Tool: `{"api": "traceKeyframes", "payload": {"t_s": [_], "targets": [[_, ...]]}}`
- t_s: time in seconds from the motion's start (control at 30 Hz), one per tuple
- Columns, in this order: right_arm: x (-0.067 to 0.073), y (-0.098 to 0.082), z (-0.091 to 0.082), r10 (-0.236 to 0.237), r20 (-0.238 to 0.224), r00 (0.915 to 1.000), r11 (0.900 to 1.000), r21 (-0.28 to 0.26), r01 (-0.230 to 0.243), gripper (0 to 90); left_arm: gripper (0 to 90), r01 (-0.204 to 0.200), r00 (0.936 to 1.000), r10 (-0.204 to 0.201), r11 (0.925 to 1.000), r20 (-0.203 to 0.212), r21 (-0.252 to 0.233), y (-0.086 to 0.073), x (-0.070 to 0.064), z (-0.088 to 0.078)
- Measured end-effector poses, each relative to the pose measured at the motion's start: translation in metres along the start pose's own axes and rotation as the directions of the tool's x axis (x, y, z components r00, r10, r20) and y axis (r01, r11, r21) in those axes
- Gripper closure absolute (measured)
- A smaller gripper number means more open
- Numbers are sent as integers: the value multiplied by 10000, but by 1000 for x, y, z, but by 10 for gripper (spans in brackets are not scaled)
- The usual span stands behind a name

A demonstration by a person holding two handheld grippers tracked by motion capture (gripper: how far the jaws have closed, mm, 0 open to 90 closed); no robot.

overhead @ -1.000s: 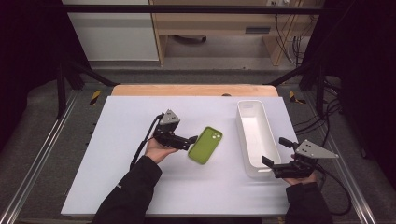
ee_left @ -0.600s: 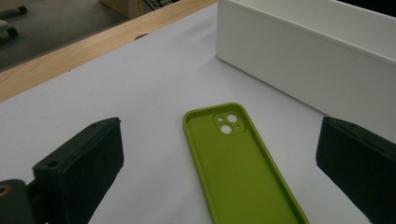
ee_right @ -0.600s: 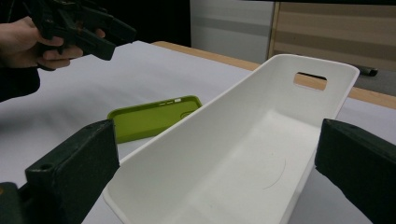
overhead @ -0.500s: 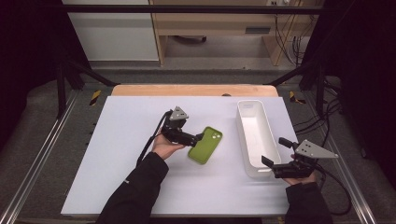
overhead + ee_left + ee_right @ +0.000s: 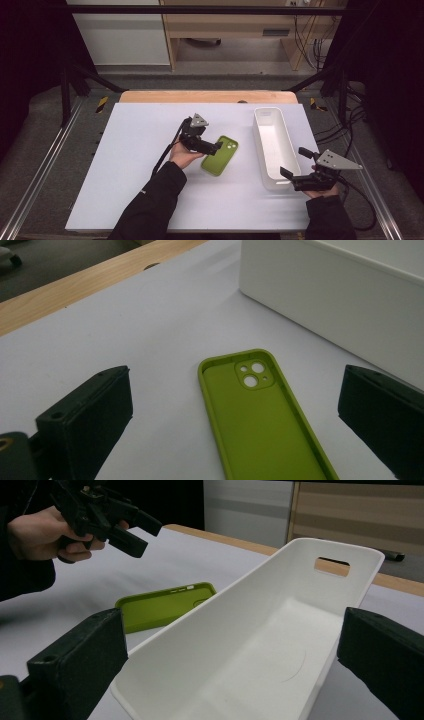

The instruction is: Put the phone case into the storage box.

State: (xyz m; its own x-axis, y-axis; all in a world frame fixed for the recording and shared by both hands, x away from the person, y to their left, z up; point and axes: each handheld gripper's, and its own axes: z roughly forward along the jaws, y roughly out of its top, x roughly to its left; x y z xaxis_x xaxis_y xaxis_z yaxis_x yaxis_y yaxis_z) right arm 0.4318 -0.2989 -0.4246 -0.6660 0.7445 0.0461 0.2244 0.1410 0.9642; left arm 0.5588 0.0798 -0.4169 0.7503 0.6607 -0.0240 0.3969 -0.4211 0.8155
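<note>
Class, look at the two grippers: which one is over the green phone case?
The left gripper. Its open jaws straddle the green phone case lying on the table. The right gripper is instead at the near end of the white bin, away from the case.

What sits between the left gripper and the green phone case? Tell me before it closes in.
Nothing visible. The left gripper hovers open at the near end of the green phone case, which lies open side up on bare table beside the white bin.
</note>
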Motion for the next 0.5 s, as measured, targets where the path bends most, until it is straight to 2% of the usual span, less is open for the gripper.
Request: {"api": "traceKeyframes", "payload": {"t_s": [0.3, 0.5], "targets": [[0, 0, 0, -31, 5, 10000, 10000, -7, 31, 3, 12, 150, 9999, -149, 9996, -58, 222, -4, 1, 12], [0, 0, 0, -11, -4, 10000, 10000, -11, 11, 3, 12, 209, 9997, -203, 9982, -107, 558, -10, 3, 23]]}}
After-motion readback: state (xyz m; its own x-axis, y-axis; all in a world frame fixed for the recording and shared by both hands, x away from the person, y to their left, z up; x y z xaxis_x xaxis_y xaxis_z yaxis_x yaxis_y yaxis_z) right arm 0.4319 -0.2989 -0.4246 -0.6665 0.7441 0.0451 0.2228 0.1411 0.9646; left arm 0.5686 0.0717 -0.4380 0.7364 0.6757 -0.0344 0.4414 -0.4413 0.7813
